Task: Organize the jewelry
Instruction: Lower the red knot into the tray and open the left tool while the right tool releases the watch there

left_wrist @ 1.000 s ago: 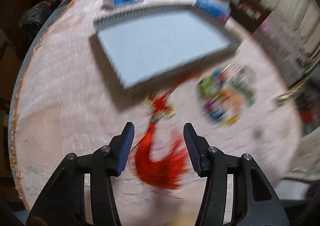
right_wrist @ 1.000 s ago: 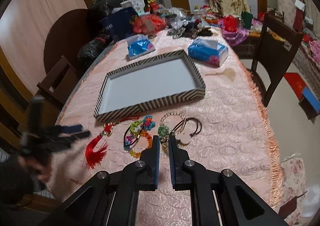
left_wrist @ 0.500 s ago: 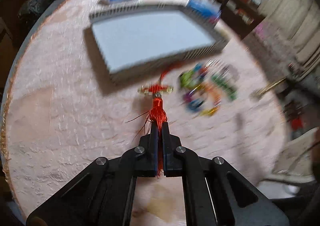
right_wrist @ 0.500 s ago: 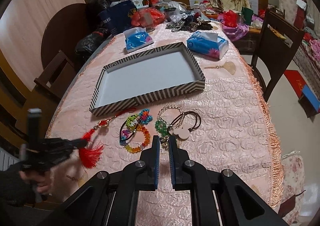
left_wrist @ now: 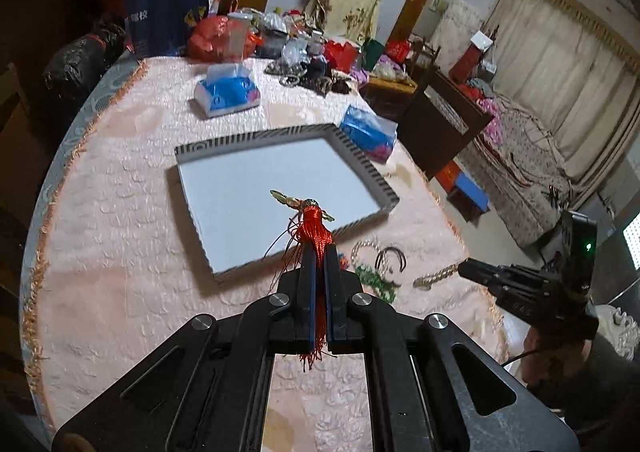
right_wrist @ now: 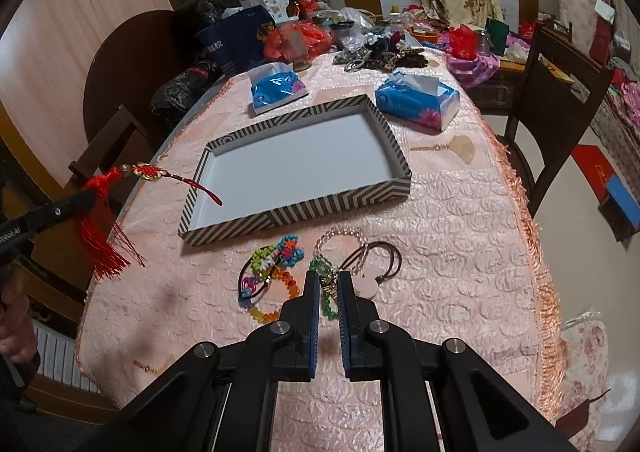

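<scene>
My left gripper [left_wrist: 319, 252] is shut on a red tassel charm [left_wrist: 316, 230] and holds it in the air over the near edge of the striped tray [left_wrist: 280, 133]. In the right wrist view the left gripper [right_wrist: 82, 200] is at the left, the tassel [right_wrist: 102, 240] hangs down and its knot and cord stick out toward the tray [right_wrist: 296, 211]. My right gripper [right_wrist: 329, 282] is shut and holds nothing, just above a green bead bracelet [right_wrist: 320, 266]. A colourful bead bracelet [right_wrist: 268, 280], a clear bead bracelet [right_wrist: 340, 236] and dark hair ties [right_wrist: 384, 256] lie beside it.
Two blue tissue packs [right_wrist: 276, 85] [right_wrist: 416, 99] lie behind the tray. A fan-shaped pendant [right_wrist: 460, 149] lies to the tray's right. Bags and clutter [right_wrist: 304, 35] fill the far end of the table. A dark chair [right_wrist: 560, 91] stands at the right edge.
My left gripper shut on the red tassel and lifted it off the tablecloth, up toward the tray. My right gripper stayed where it was, still shut.
</scene>
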Available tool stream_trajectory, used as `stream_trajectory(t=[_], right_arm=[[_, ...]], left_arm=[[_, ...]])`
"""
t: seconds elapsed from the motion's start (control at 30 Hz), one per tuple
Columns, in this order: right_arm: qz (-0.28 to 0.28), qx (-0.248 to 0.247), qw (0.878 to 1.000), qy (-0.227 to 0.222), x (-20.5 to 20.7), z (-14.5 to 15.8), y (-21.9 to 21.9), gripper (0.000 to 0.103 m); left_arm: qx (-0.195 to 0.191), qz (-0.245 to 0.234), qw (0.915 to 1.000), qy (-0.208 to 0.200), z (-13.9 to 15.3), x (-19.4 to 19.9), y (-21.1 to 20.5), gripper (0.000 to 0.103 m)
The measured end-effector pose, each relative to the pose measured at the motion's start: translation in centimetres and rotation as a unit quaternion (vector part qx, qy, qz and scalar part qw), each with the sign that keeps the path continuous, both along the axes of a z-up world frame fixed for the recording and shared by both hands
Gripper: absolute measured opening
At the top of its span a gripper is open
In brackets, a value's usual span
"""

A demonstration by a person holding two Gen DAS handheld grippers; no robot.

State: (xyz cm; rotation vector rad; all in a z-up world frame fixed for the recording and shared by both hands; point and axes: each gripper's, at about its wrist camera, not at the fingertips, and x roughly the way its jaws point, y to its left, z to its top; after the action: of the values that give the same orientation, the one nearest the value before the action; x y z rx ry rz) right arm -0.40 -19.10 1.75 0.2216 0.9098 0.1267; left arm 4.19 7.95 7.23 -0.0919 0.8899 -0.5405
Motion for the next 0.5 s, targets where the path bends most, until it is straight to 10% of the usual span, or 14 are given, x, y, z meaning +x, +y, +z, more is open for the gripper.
stream_trajectory(t=[0.5], right_arm=[[0.039,-0.023,0.999,-0.02,6.3,1.6,0.5,0.008]], left_arm=[[-0.004,0.06,0.9979,-0.022,0.5,5.7,-1.0,0.002]])
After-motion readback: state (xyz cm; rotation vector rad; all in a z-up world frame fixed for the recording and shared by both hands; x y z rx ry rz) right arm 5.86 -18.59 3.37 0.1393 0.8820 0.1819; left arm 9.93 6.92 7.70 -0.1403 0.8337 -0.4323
